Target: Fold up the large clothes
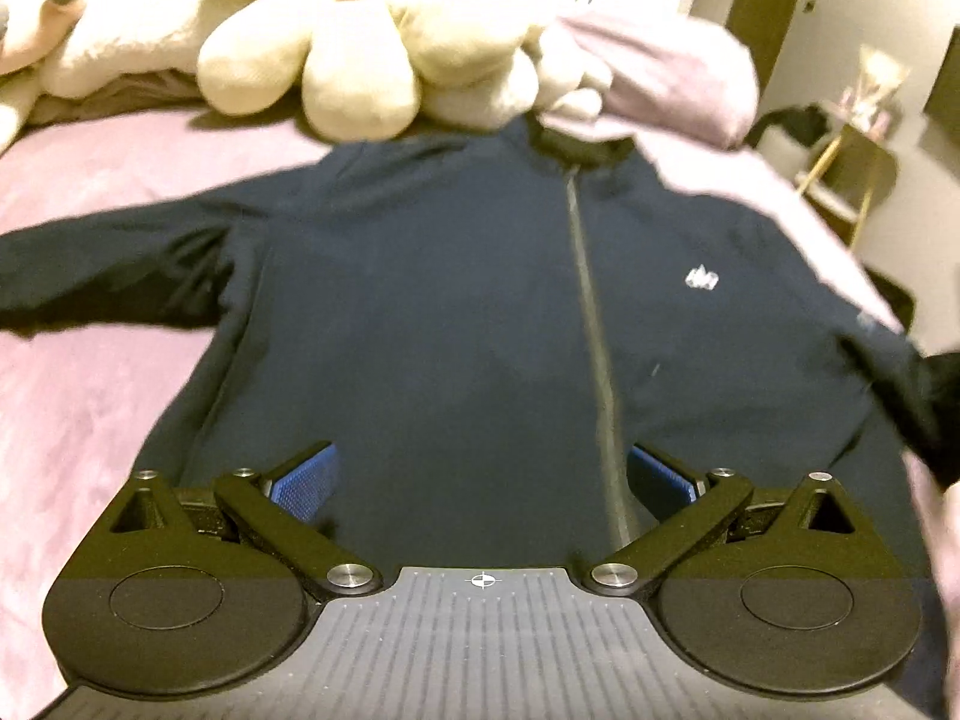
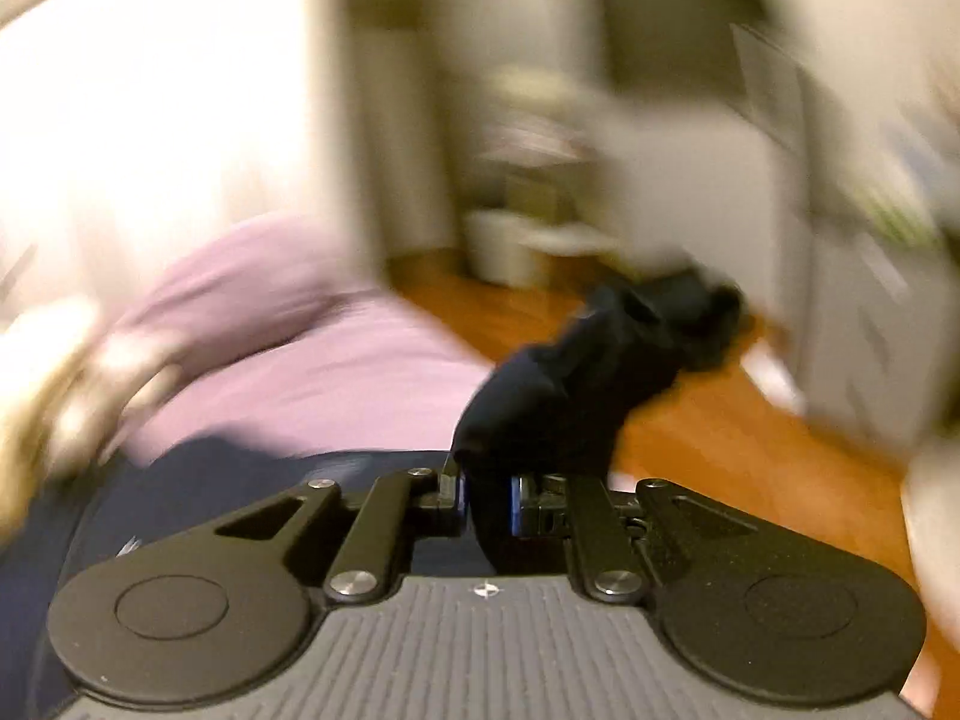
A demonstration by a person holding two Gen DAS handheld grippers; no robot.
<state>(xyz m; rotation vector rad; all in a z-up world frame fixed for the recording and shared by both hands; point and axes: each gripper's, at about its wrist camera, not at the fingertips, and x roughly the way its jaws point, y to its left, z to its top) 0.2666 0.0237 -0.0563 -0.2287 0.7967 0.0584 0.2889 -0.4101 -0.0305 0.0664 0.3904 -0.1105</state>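
Jacket [image 1: 456, 312] flat on bed [image 1: 90, 396], soft, floppy, light. Right gripper [image 2: 487, 501] pinches sleeve [image 2: 576, 378] at bed's right edge. Left gripper [image 1: 480, 480] wide open, empty; take other sleeve.

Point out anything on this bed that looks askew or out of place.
The jacket lies flat and zipped, but one sleeve is bunched, pinched in the right gripper and lifted beyond the bed's edge. The left gripper is open.

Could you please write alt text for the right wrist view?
The right hand-held gripper is shut on a bunched dark navy sleeve, above a pink bedsheet. A wooden floor and pale furniture are heavily blurred behind.
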